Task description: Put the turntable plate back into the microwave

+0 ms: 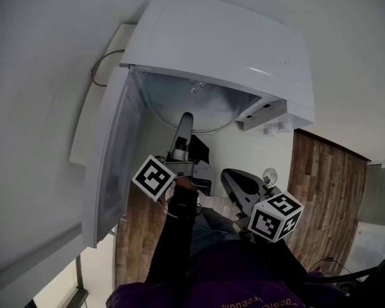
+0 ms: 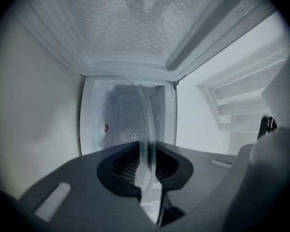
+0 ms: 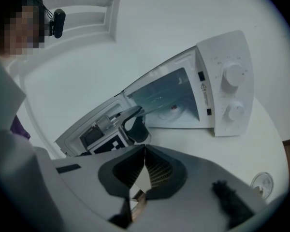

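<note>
White counter (image 3: 241, 153), microwave (image 1: 218, 40) upper centre, door (image 1: 112, 153) open: left gripper (image 1: 187, 118) pinches the plate (image 1: 202, 104) by its rim; right gripper (image 3: 144, 154) closed, empty. Best level it, seat it centred.

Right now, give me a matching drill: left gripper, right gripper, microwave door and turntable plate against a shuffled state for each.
Things:
1. left gripper
2. right gripper
3. microwave door
4. turntable plate

States:
A. swung open
B. clear glass, pinched at its rim
C. shut with nothing in it
D. shut on the plate's rim

Pairs: 1-D, 2-C, 3-A, 4-B
</note>
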`<state>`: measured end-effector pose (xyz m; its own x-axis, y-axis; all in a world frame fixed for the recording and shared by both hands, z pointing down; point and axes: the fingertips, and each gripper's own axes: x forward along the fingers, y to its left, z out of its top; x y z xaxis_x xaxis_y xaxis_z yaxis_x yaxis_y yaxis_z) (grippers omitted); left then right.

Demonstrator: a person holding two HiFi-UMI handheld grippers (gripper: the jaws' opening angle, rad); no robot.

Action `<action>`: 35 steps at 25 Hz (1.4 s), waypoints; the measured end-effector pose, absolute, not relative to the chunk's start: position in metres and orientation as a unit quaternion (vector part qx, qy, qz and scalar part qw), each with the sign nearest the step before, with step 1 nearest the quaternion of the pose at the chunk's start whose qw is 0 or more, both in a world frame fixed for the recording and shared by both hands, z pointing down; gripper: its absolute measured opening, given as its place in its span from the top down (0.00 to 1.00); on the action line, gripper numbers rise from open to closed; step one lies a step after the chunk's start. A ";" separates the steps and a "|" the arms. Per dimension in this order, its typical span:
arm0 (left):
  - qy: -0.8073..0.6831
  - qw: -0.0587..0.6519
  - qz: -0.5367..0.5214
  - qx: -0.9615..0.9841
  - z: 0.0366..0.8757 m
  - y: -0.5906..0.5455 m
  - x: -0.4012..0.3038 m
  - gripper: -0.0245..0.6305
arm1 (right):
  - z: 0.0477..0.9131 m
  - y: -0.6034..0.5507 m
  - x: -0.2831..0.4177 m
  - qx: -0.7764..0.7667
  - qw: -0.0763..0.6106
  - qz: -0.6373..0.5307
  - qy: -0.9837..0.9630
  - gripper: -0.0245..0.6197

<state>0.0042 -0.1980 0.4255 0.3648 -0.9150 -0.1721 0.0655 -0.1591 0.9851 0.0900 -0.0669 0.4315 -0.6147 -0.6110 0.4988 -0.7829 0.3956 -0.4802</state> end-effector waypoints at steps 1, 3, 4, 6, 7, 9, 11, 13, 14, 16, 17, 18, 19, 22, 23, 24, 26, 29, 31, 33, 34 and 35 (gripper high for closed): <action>-0.345 0.550 -0.446 0.616 0.427 -0.201 0.005 0.87 | 0.433 -0.067 0.089 0.421 0.125 0.353 -0.826 0.95; -0.346 0.553 -0.444 0.614 0.430 -0.207 0.005 0.87 | 0.435 -0.066 0.086 0.419 0.132 0.352 -0.827 0.95; -0.347 0.554 -0.443 0.613 0.431 -0.210 0.005 0.87 | 0.435 -0.065 0.084 0.417 0.134 0.352 -0.827 0.95; -0.347 0.556 -0.444 0.611 0.433 -0.214 0.006 0.87 | 0.437 -0.062 0.081 0.413 0.135 0.356 -0.828 0.95; -0.347 0.557 -0.445 0.610 0.434 -0.216 0.006 0.87 | 0.439 -0.060 0.080 0.411 0.136 0.358 -0.827 0.95; -0.346 0.560 -0.447 0.606 0.437 -0.219 0.007 0.87 | 0.442 -0.057 0.078 0.408 0.141 0.362 -0.826 0.95; -0.347 0.562 -0.446 0.604 0.440 -0.223 0.007 0.87 | 0.445 -0.053 0.075 0.402 0.146 0.367 -0.826 0.95; -0.351 0.562 -0.444 0.602 0.443 -0.227 0.007 0.87 | 0.446 -0.050 0.073 0.397 0.148 0.369 -0.827 0.95; -0.353 0.563 -0.444 0.601 0.444 -0.230 0.007 0.87 | 0.446 -0.049 0.073 0.396 0.149 0.369 -0.828 0.95; -0.353 0.565 -0.445 0.599 0.447 -0.233 0.009 0.87 | 0.446 -0.047 0.071 0.394 0.151 0.368 -0.829 0.95; -0.353 0.566 -0.443 0.599 0.448 -0.235 0.009 0.87 | 0.446 -0.046 0.070 0.393 0.153 0.367 -0.829 0.95; -0.353 0.565 -0.441 0.601 0.449 -0.237 0.010 0.87 | 0.447 -0.045 0.069 0.392 0.155 0.367 -0.829 0.95; -0.354 0.565 -0.439 0.602 0.449 -0.239 0.010 0.87 | 0.447 -0.044 0.069 0.391 0.157 0.367 -0.829 0.95; -0.352 0.569 -0.441 0.598 0.451 -0.245 0.012 0.87 | 0.450 -0.043 0.069 0.389 0.163 0.369 -0.828 0.95; -0.352 0.570 -0.443 0.596 0.452 -0.247 0.011 0.87 | 0.450 -0.043 0.069 0.388 0.164 0.369 -0.828 0.95; -0.353 0.571 -0.444 0.594 0.453 -0.249 0.011 0.87 | 0.451 -0.043 0.069 0.388 0.166 0.369 -0.828 0.95; -0.354 0.573 -0.445 0.590 0.455 -0.253 0.009 0.87 | 0.452 -0.043 0.069 0.387 0.168 0.369 -0.828 0.95; -0.353 0.576 -0.446 0.587 0.459 -0.258 0.009 0.87 | 0.453 -0.042 0.069 0.385 0.170 0.370 -0.828 0.95; -0.355 0.577 -0.443 0.587 0.461 -0.262 0.009 0.87 | 0.454 -0.042 0.069 0.382 0.171 0.371 -0.829 0.95; -0.358 0.579 -0.438 0.588 0.462 -0.265 0.010 0.87 | 0.454 -0.043 0.068 0.380 0.172 0.370 -0.830 0.95; -0.359 0.580 -0.435 0.588 0.463 -0.267 0.011 0.87 | 0.454 -0.043 0.068 0.380 0.172 0.370 -0.830 0.95; -0.360 0.581 -0.433 0.588 0.464 -0.268 0.013 0.87 | 0.454 -0.043 0.068 0.379 0.172 0.370 -0.830 0.95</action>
